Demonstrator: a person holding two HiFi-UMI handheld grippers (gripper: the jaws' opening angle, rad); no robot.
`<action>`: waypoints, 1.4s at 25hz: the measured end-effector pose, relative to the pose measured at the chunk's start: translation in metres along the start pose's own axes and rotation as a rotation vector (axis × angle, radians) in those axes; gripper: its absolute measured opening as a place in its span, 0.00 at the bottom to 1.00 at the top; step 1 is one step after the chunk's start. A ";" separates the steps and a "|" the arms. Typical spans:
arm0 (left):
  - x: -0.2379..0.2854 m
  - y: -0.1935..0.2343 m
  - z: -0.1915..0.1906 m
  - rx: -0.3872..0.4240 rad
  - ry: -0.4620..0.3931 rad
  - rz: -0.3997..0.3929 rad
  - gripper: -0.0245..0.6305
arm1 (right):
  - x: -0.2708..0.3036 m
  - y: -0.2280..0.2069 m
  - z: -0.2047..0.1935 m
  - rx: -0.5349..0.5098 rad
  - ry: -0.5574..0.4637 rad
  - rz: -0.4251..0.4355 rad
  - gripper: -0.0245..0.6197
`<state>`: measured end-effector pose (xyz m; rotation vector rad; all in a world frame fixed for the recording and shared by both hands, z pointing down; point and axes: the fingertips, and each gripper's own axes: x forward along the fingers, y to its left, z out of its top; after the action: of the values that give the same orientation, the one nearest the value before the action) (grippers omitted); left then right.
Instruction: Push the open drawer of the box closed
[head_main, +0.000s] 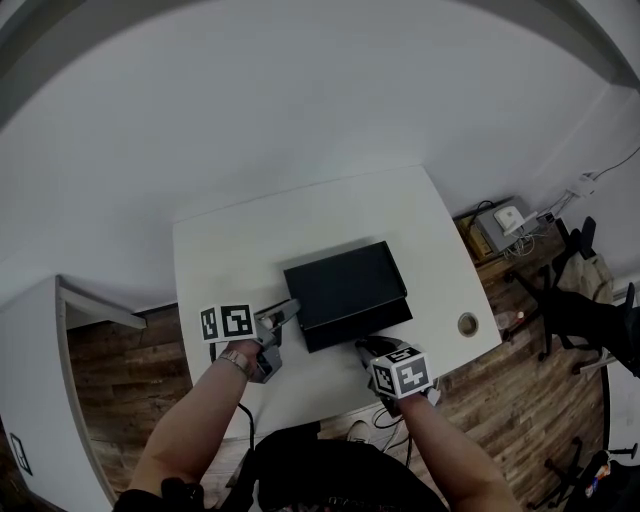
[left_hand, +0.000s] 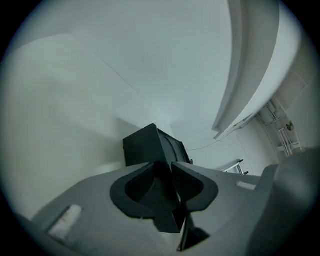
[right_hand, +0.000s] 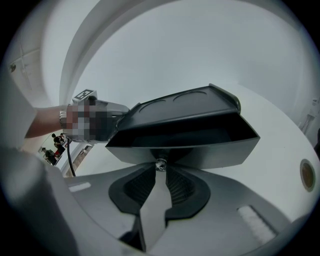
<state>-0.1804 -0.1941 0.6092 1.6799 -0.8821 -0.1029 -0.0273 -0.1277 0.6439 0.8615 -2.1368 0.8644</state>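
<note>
Our right tongs (head_main: 366, 347) slant steeply down, clenched on the small knob (right_hand: 160, 163) of the drawer (right_hand: 200, 152), which stands partly open toward us. Our left tongs (head_main: 290, 309) reach almost level over the table (head_main: 235, 250), clamped on the near left corner of the box (head_main: 345, 280).

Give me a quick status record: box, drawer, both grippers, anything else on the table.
table: white
box: black, mid-table
drawer: part open, its front facing the person
knob: small, metal, centre of the drawer front
right gripper: jaw tips closed on the knob
left gripper: at the box's near left corner, a dark edge of the box between its jaws, apparently clamped
cable hole: round, in the table top right of the box
task: drawer not yet closed
</note>
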 end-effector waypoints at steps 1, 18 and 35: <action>0.000 0.000 0.000 -0.001 0.000 0.000 0.22 | 0.001 0.000 0.001 0.002 -0.001 0.000 0.14; -0.001 -0.001 -0.001 -0.003 -0.002 0.000 0.22 | 0.012 -0.006 0.020 0.001 0.004 -0.004 0.14; -0.001 -0.001 -0.002 -0.004 -0.001 -0.003 0.22 | 0.022 -0.008 0.033 -0.001 0.009 -0.007 0.14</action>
<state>-0.1799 -0.1918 0.6084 1.6776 -0.8798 -0.1072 -0.0438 -0.1643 0.6448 0.8625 -2.1257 0.8624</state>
